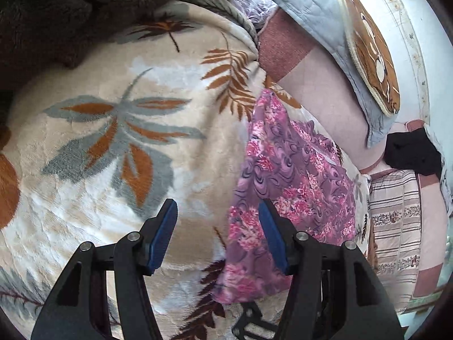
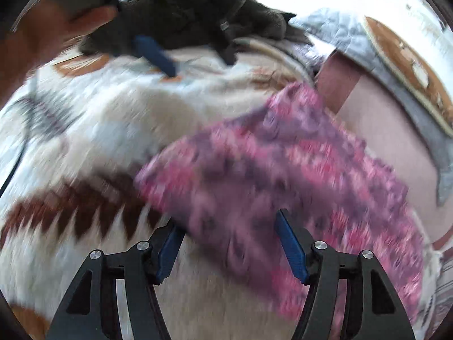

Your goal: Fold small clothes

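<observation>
Garment: a small pink-and-purple floral garment [image 1: 286,187] is lying spread on the bed, stretching as a long strip from near the pillows down toward the gripper; in the right wrist view it is showing blurred [image 2: 283,175], running diagonally across the frame.
Resting place: the garment is sitting on the right part of a cream blanket [image 1: 119,130] printed with grey and rust leaves, its right edge lying close to the blanket's edge.
Left gripper: the left gripper [image 1: 218,235] is hovering with its blue-padded fingers [image 1: 162,235] spread wide and holding nothing; its right finger is overlapping the garment's left edge in the view, its left finger is over bare blanket. Whether any pad is touching cloth is not showing.
Right gripper: the right gripper [image 2: 229,246] is also standing with its jaws wide apart and empty, the garment's lower end lying between and beyond the fingers; motion blur is hiding any contact.
Other gripper seen: from the right wrist view the left gripper is appearing at the top as a dark blurred shape with one blue pad.
Surroundings: a grey quilted pillow [image 1: 320,22] with a brown cushion [image 1: 371,56] on it is lying beyond the garment, over a pink sheet [image 1: 322,93]; a striped floral fabric [image 1: 393,223] is lying at the right; a dark brown fleece [image 1: 56,14] is bunching at the upper left.
</observation>
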`<state>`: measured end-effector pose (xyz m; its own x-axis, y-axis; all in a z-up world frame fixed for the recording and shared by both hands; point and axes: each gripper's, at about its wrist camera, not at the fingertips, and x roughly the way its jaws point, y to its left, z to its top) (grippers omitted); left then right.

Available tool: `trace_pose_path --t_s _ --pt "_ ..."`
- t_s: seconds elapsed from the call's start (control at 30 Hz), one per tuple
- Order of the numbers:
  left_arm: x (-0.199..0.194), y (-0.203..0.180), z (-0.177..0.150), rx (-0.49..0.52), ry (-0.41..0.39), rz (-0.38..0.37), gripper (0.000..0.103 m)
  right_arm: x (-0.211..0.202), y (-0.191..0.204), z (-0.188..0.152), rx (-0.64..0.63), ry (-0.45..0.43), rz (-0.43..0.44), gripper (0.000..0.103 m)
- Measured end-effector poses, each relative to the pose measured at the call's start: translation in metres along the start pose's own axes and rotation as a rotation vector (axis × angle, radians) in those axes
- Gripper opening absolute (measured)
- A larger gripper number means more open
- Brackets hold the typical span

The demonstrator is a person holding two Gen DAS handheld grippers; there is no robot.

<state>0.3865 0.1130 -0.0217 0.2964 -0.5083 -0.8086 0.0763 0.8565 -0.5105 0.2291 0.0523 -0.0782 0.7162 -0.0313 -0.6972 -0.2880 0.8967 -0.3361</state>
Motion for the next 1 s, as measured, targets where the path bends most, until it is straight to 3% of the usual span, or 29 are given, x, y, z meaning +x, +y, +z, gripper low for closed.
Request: trace_pose_path --t_s 0.03,0.07,0.13,0.17,0.37,0.63,0.7,0.73,0.77,1.0 --pt "0.001 0.003 0.003 -0.013 0.004 -0.008 0.059 0.003 0.0 0.004 0.004 -0.01 -0.024 0.061" --pt "0.002 0.004 0.005 -0.022 0.008 -0.017 0.059 0.006 -0.001 0.009 0.006 -0.019 -0.043 0.041" --pt "0.005 0.005 0.009 -0.036 0.019 -0.036 0.059 0.008 -0.01 0.012 0.033 -0.028 -0.042 0.014" --pt "0.008 0.004 0.013 -0.042 0.025 -0.045 0.059 0.003 -0.016 0.011 0.059 -0.055 -0.038 0.011" --pt "0.042 -0.026 0.032 -0.038 0.072 -0.095 0.064 -0.025 -0.047 0.0 0.187 -0.185 -0.007 0.007" --pt "0.097 -0.072 0.043 0.03 0.168 -0.071 0.062 -0.032 -0.06 -0.005 0.251 -0.224 0.055 0.006" --pt "0.102 -0.08 0.043 0.055 0.177 -0.065 0.04 -0.032 -0.064 -0.007 0.27 -0.23 0.074 0.006" --pt "0.104 -0.084 0.043 0.076 0.181 -0.044 0.019 -0.032 -0.066 -0.008 0.28 -0.234 0.08 0.006" --pt "0.103 -0.089 0.043 0.098 0.175 -0.019 0.013 -0.034 -0.067 -0.01 0.288 -0.239 0.082 0.006" --pt "0.074 -0.118 0.035 0.128 0.099 -0.046 0.011 -0.056 -0.092 -0.022 0.39 -0.29 0.112 0.006"
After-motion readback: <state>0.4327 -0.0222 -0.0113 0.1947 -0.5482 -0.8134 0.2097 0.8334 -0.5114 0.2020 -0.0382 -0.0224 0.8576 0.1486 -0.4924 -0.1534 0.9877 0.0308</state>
